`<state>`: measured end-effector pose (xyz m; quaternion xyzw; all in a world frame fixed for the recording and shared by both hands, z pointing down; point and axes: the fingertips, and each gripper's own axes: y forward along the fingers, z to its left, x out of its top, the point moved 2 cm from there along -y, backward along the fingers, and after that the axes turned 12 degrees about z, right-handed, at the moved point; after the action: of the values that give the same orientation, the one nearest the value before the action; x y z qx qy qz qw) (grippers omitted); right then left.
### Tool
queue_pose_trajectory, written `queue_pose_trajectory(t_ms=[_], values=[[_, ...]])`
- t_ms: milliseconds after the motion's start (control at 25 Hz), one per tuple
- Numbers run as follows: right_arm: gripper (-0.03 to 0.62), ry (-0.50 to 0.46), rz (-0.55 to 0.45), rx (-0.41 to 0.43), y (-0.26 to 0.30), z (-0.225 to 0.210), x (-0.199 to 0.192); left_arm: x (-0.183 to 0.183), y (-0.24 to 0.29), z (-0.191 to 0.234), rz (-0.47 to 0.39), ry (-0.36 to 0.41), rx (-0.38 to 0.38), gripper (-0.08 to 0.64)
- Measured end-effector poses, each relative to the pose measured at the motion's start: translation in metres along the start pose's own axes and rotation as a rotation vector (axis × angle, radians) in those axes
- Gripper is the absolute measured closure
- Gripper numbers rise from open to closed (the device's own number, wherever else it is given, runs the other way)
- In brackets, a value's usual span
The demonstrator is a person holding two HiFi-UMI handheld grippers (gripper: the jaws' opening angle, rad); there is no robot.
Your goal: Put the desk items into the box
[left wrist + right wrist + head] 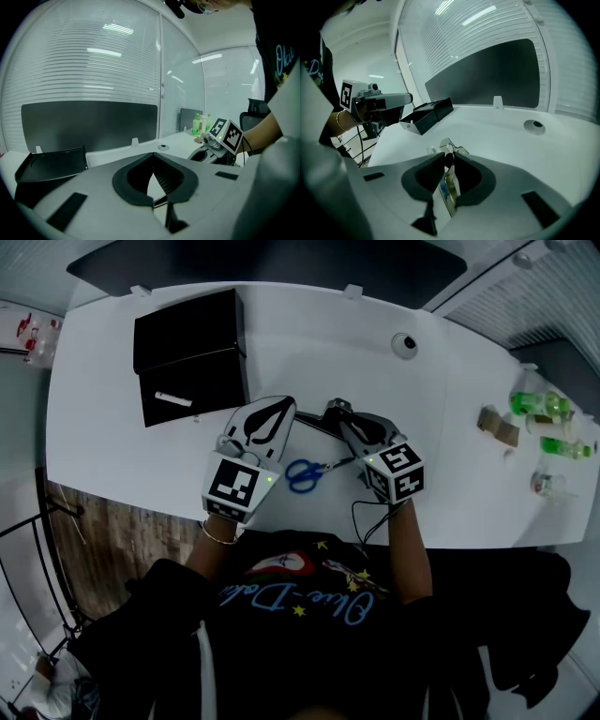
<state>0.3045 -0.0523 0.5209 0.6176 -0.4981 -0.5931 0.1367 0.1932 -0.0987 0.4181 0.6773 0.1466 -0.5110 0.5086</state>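
Status: right gripper is closed on a small black binder clip (going by the wire handles poking out past the tips, fairly sure that's what it is). The clip body sits right at the jaw tips, pinched from both sides, with the handles pointing away from the gripper. Tip grip makes sense: the clip is small and low on the desk, so only the nose of the jaws gets at it, hence the downward tilt. Can't tell if it's off the surface yet.

Left gripper is shut with nothing between the jaws, just beside the right one, nose toward the box. Reads as idle, out of the way while the right does the pick.

Scissors with blue handles lie flat between the two grippers, back by the marker cubes, blades pointing at the right one's cube. Neither gripper touches them, as far as I can see.

Box sits beyond and left of the left gripper's tip, near it, and well apart from the right gripper. Lid is up and a white stick-like item lies inside. The clip would have to cross in front of the left gripper to get there. Risk as I judge it: with such a shallow tip grip, the clip could slip on the lift.
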Motion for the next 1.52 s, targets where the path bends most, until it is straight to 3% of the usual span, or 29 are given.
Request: queue_pose_trajectory(t_ms=[600, 1520], values=[[0.558, -0.051, -0.026, -0.022, -0.011, 0.008, 0.007, 0.003, -0.008, -0.002, -0.009, 0.016, 0.006, 0.552], [0.561, 0.048, -0.159, -0.06, -0.038, 0.012, 0.032, 0.005, -0.021, 0.005, -0.024, 0.028, -0.002, 0.552]])
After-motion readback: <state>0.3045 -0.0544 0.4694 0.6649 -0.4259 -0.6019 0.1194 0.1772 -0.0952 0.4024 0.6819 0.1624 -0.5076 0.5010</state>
